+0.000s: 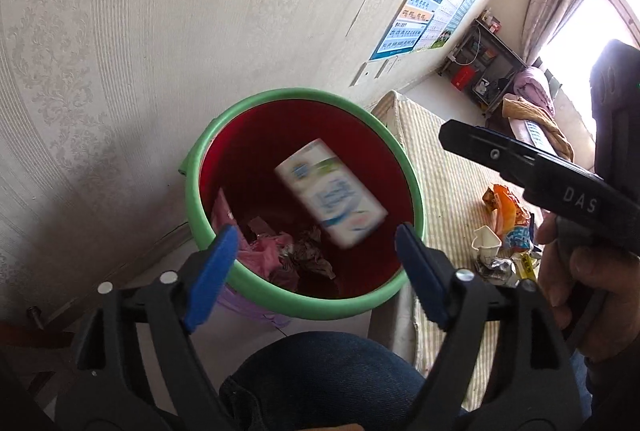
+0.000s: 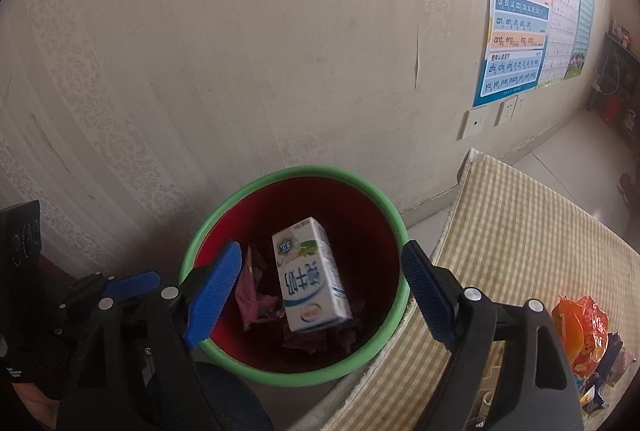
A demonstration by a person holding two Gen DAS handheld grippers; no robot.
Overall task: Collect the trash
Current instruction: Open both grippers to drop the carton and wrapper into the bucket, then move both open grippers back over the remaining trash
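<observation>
Beside the mattress (image 2: 520, 231) edge, a milk carton (image 2: 310, 275) sits inside the bin (image 2: 280, 377); wrappers (image 1: 510, 223) lie nearby; left gripper (image 1: 316, 251) and right gripper (image 2: 322, 279) gape empty.

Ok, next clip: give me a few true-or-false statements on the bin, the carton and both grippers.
1. The milk carton is inside the bin. True.
2. The left hand-held gripper is shut on the carton. False: its jaws stand open with nothing between them.
3. The bin has a green rim and a red inside. True.
4. The right hand-held gripper grips an orange wrapper. False: it is open; the orange wrapper lies on the checked cloth.
5. The bin holds only the carton. False: pink crumpled trash lies beside it.
</observation>
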